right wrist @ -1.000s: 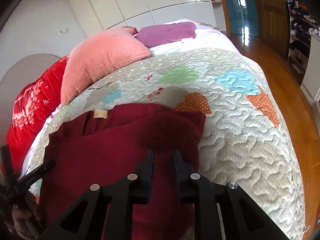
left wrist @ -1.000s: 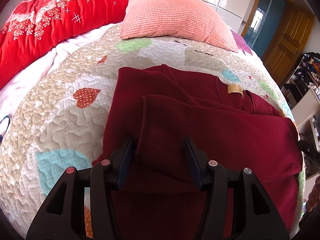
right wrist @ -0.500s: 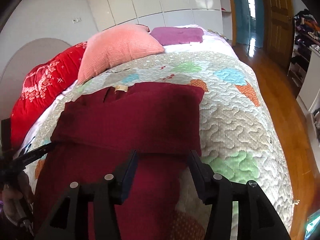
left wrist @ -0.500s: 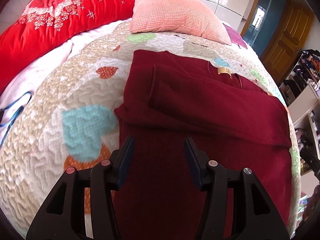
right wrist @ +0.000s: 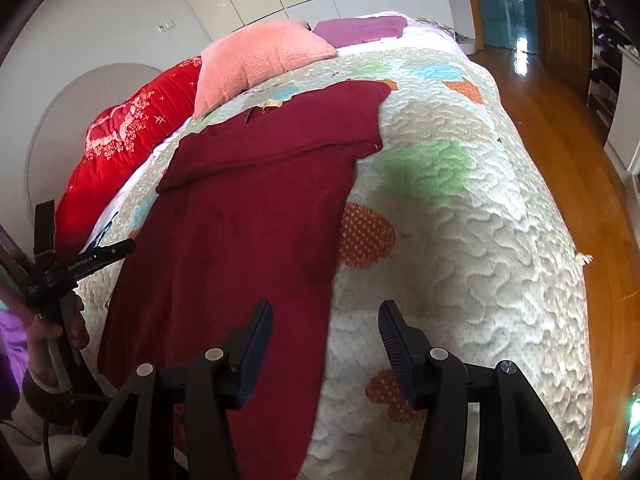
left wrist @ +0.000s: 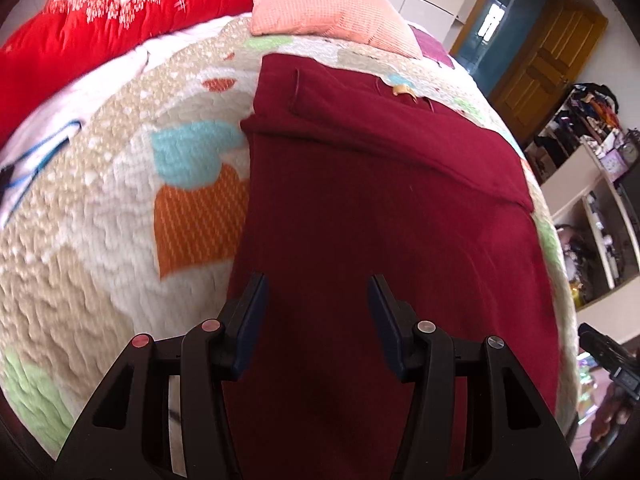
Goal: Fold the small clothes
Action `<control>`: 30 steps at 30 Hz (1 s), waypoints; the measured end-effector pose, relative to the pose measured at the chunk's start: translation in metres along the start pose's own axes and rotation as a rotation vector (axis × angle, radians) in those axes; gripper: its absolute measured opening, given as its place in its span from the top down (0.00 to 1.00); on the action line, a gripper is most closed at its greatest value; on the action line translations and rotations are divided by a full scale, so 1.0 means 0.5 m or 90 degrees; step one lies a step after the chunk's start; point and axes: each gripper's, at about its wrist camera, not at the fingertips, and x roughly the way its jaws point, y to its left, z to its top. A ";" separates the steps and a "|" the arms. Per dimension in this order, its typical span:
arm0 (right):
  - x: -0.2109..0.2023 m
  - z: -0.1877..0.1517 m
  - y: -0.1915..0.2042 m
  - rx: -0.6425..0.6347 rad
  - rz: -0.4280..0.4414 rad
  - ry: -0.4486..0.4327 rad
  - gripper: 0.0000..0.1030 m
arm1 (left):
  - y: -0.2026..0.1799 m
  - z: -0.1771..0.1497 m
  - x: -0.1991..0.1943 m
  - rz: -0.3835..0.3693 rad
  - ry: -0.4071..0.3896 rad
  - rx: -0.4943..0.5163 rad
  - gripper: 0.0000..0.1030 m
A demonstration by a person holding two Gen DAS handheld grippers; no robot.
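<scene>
A dark red garment (left wrist: 380, 208) lies flat on the patchwork quilt (left wrist: 100, 220), its sleeves folded across the upper body, a tan label (left wrist: 402, 89) at the collar. My left gripper (left wrist: 316, 304) is open and empty, above the garment's lower left part. In the right wrist view the garment (right wrist: 248, 216) runs down the quilt (right wrist: 460, 240). My right gripper (right wrist: 325, 330) is open and empty above the garment's lower right edge. The left gripper (right wrist: 80, 260) shows there at the far left, held in a hand.
A pink pillow (left wrist: 324, 4) and a red duvet (left wrist: 100, 20) lie at the head of the bed. A purple pillow (right wrist: 360, 28) lies beyond. Shelves with clutter (left wrist: 592, 184) and a wooden door (left wrist: 536, 64) stand to the right. Wooden floor (right wrist: 580, 140) lies past the bed's right edge.
Both grippers have pulled back from the folded sleeves toward the garment's lower end. The right gripper, shut a second ago, opened. The folded sleeves stay across the garment.
</scene>
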 end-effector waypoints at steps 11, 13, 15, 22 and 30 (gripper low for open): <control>0.034 -0.095 0.000 0.006 0.045 0.058 0.31 | 0.061 -0.118 -0.056 -0.003 0.042 -0.024 0.31; 0.035 -0.103 -0.001 0.022 0.049 0.031 0.31 | 0.065 -0.129 -0.058 -0.009 0.049 -0.027 0.31; 0.039 -0.113 -0.005 0.058 0.062 -0.001 0.41 | 0.060 -0.137 -0.050 -0.012 0.060 -0.023 0.31; 0.013 -0.103 0.052 -0.059 0.051 -0.026 0.93 | 0.054 -0.152 -0.049 0.008 0.045 -0.014 0.31; 0.019 -0.110 0.011 -0.019 -0.001 -0.004 0.93 | 0.070 -0.184 -0.073 -0.008 0.050 -0.036 0.30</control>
